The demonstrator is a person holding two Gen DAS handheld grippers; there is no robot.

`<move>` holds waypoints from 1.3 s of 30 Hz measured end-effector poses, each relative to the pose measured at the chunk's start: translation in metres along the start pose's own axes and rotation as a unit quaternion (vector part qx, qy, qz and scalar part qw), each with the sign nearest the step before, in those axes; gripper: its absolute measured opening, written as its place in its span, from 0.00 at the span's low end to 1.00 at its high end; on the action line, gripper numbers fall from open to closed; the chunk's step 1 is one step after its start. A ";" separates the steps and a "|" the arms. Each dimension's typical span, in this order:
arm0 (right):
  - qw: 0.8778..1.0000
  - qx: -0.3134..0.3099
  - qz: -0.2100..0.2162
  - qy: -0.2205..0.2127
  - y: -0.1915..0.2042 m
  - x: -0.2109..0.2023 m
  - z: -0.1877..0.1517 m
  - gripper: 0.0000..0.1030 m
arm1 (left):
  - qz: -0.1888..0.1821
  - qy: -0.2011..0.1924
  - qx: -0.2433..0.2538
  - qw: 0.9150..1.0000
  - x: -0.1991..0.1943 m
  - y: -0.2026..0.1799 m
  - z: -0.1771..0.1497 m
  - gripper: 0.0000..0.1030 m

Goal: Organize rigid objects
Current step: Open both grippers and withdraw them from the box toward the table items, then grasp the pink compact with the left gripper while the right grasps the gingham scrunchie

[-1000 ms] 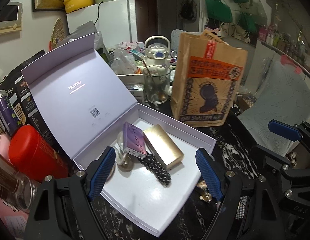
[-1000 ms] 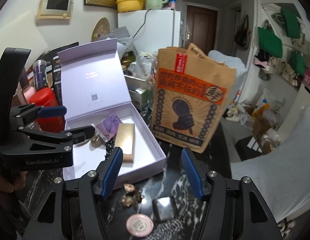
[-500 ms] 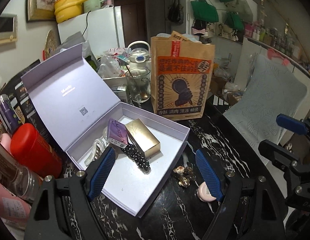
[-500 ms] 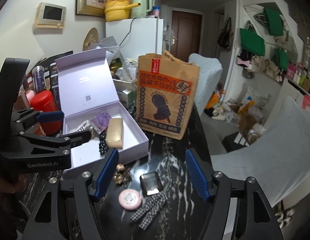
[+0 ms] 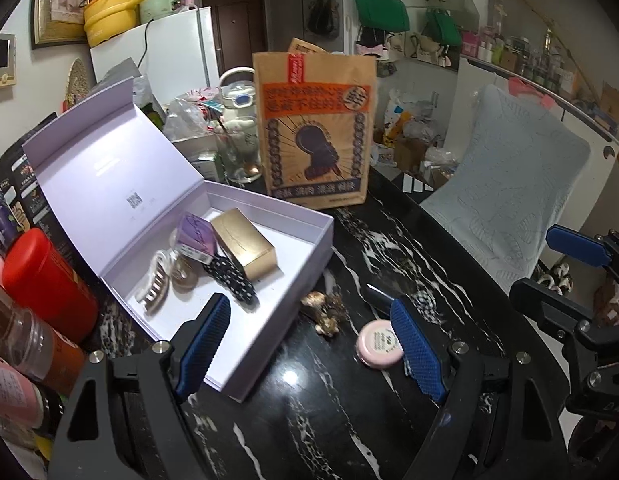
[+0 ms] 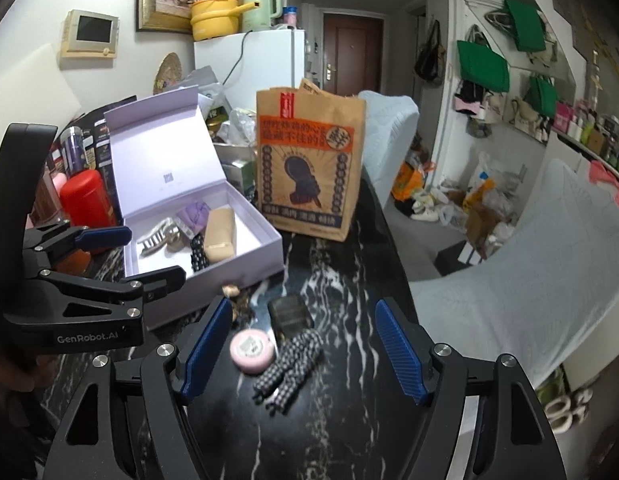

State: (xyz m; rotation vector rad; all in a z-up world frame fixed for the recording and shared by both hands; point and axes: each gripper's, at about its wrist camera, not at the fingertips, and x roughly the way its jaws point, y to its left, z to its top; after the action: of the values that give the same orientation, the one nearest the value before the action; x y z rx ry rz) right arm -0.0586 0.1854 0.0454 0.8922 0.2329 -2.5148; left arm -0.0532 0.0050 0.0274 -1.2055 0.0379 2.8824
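An open lilac box (image 5: 309,236) (image 6: 265,246) on the black marble table holds a gold box (image 5: 245,242), a purple box (image 5: 195,236), a claw clip (image 5: 155,280) and a dotted clip (image 5: 231,280). On the table beside it lie a brown clip (image 5: 325,312), a pink round tin (image 5: 377,344) (image 6: 251,350), a dark case (image 6: 289,312) and a checked hair tie (image 6: 287,364). My left gripper (image 5: 309,344) is open and empty above the box's near corner. My right gripper (image 6: 301,350) is open and empty, above the tin and hair tie.
A brown paper bag (image 5: 315,128) stands behind the box. A red canister (image 5: 45,276) and jars (image 5: 25,344) crowd the left edge. A glass (image 5: 237,156) and kettle stand at the back. A grey chair (image 5: 505,200) is at the right of the table.
Both grippers have drawn back and up from the box. The tin, the case, the hair tie and the brown clip on the table have come into fuller view.
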 end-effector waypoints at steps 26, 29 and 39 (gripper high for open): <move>0.997 0.030 0.014 0.069 -0.001 0.037 -0.081 0.73 | -0.051 0.046 -0.004 0.998 0.045 -0.011 -0.060 0.80; 0.997 0.026 0.015 0.075 0.001 0.049 -0.086 0.73 | -0.048 0.050 -0.007 0.998 0.050 -0.008 -0.064 0.80; 0.994 0.043 0.040 0.093 -0.001 0.081 -0.084 0.73 | -0.058 0.055 -0.024 0.997 0.058 0.004 -0.064 0.80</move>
State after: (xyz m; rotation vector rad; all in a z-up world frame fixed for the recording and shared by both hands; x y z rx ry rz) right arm -0.0684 0.1819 -0.0710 1.1499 0.1454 -2.3852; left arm -0.0483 -0.0005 -0.0590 -1.3255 -0.0963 2.7303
